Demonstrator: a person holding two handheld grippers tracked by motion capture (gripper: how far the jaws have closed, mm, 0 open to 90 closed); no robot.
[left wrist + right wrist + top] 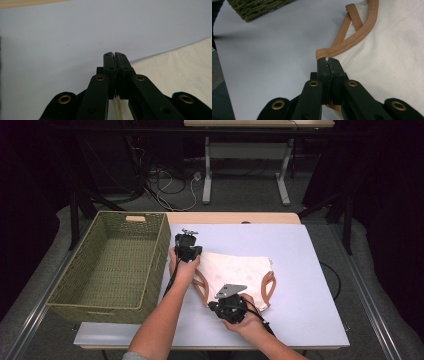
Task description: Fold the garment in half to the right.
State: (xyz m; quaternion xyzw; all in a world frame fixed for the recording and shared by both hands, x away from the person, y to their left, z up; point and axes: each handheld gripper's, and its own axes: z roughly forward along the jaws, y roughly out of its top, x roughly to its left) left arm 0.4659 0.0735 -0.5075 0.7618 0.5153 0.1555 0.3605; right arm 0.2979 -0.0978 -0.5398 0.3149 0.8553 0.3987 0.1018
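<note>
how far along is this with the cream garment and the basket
Early on. Done: the garment lies spread flat on the table. In hand: the left gripper and right gripper are each shut on a garment edge, the right at the tan trim. Left: folding, likely, then moving it; the basket holds nothing.

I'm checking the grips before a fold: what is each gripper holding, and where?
Both are shut on the cream garment. The right gripper pinches its tan trim at a corner; the left gripper pinches its plain cream edge.
</note>
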